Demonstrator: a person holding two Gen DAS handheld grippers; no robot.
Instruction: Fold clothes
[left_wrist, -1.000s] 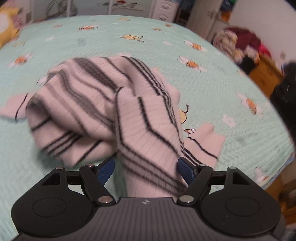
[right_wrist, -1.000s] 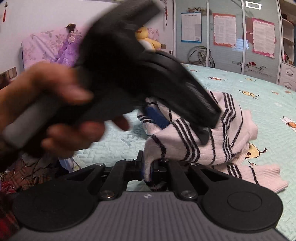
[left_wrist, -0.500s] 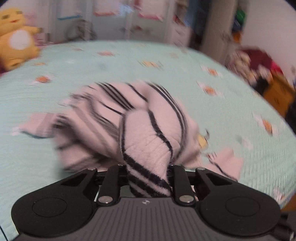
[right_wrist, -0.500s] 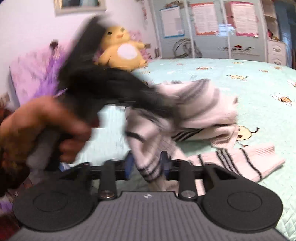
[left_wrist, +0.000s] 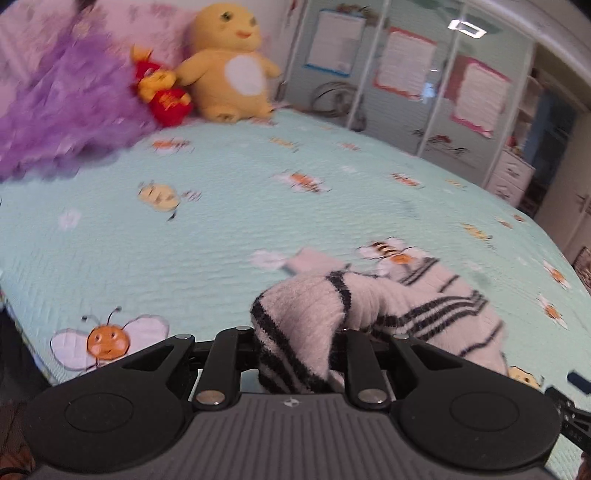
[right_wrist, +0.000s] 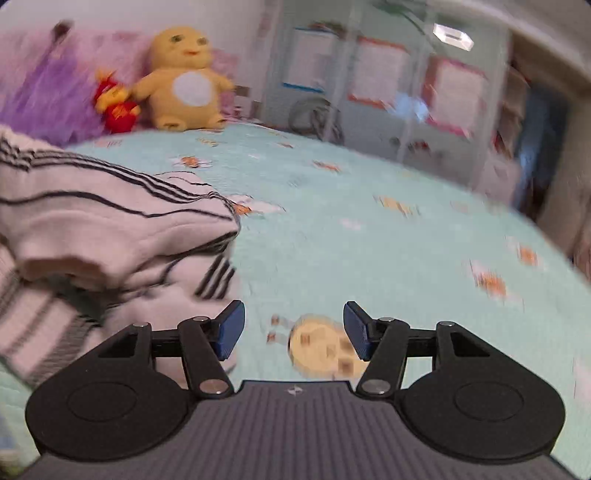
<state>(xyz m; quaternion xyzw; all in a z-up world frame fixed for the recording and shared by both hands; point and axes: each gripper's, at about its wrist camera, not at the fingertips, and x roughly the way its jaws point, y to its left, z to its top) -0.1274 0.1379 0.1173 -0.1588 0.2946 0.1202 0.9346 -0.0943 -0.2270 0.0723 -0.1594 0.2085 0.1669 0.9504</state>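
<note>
Fingers of the left gripper (left_wrist: 295, 347) were drawn in tight on a thick bunch of the sweater (left_wrist: 384, 314), the pale striped knit bulging up between them and hiding their pads. From that pinch the rest of the sweater trailed off to the right and lay heaped on the bed (left_wrist: 229, 236), one cuff stretched flat beyond it.

Over on the right gripper (right_wrist: 293, 328), the fingers stood wide apart with nothing between them; both blue pads (right_wrist: 229, 328) were bare, and a cartoon bee printed on the bedspread showed in the gap. The sweater (right_wrist: 110, 229) sat just to the left of that gripper in rumpled folds, its edge close beside the left pad, though the blur kept me from telling whether they touched.

Farther back, at the head of the bed, a yellow plush (left_wrist: 229, 62) leaned beside a small red one (left_wrist: 162, 96) and a purple heap (left_wrist: 62, 110). Cabinets with posters (left_wrist: 402, 62) lined the far wall.
</note>
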